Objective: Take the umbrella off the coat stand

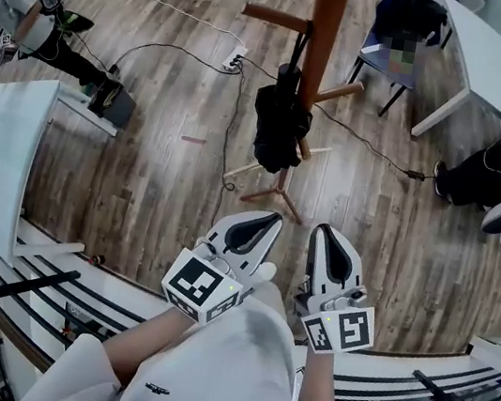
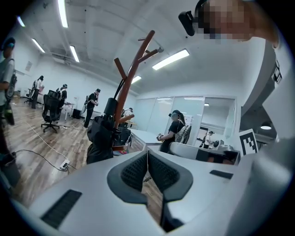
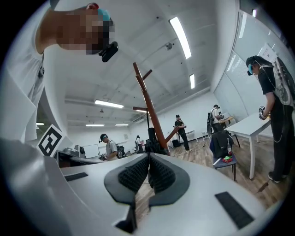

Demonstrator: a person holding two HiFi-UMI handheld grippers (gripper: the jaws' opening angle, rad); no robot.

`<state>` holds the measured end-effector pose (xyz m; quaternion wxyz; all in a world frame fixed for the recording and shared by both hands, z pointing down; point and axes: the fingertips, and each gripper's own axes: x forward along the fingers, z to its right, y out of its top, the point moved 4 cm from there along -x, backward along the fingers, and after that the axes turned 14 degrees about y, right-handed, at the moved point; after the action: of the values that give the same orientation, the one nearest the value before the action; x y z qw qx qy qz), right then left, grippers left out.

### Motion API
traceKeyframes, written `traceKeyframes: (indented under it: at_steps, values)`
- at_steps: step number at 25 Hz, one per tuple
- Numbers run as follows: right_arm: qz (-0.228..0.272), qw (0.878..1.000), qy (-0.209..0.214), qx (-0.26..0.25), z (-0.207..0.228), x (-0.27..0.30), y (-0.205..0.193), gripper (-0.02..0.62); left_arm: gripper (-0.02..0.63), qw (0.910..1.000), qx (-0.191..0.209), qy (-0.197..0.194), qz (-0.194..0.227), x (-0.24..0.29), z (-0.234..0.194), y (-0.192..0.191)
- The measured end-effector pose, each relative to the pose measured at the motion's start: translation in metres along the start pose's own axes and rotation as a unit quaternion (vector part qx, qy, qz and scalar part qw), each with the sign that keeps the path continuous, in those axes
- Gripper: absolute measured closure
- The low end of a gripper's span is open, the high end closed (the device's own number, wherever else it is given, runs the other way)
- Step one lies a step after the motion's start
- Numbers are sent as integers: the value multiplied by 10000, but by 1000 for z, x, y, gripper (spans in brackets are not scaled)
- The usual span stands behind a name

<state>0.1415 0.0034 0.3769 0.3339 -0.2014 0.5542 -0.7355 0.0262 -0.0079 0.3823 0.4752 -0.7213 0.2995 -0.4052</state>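
A brown wooden coat stand [image 1: 324, 26] rises from the wood floor ahead of me. A folded black umbrella [image 1: 279, 125] hangs against its pole. My left gripper [image 1: 265, 218] and right gripper [image 1: 324, 232] are held side by side, short of the stand's feet, touching nothing. In the left gripper view the stand [image 2: 134, 69] and umbrella [image 2: 102, 134] lie left of the left gripper [image 2: 147, 156], whose pads meet with nothing between them. In the right gripper view the stand [image 3: 148, 107] and umbrella [image 3: 151, 137] stand straight beyond the shut, empty right gripper [image 3: 149, 159].
A power strip [image 1: 234, 57] and black cables [image 1: 365, 140] lie on the floor by the stand. A chair [image 1: 398, 41] with dark clothing and a white table [image 1: 489, 56] stand at the back right. Another white table [image 1: 6, 154] is at the left. A black railing [image 1: 18, 284] runs below me. Several people stand around.
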Motion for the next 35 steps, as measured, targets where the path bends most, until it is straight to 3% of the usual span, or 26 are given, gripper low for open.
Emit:
traceKeyframes:
  at_steps: [15, 17, 21, 26, 33, 35]
  values:
    - [-434, 9987, 269, -29, 8, 45, -10, 560, 573, 9991, 10, 406, 124, 25, -51, 5]
    - [-453, 9986, 269, -31, 8, 52, -12, 560, 432, 9995, -2, 299, 140, 30, -58, 6]
    - [-487, 9985, 258, 21, 9, 61, -18, 560, 380, 9997, 90, 108, 182, 40, -71, 7]
    - [-578, 9979, 277, 90, 11, 70, -21, 560, 313, 9996, 31, 114, 255, 53, -86, 7]
    - [-676, 9972, 254, 181, 14, 80, -32, 560, 239, 9981, 292, 89, 544, 70, -103, 10]
    - [-721, 9968, 266, 204, 13, 83, -36, 560, 227, 9985, 313, 60, 447, 72, -109, 7]
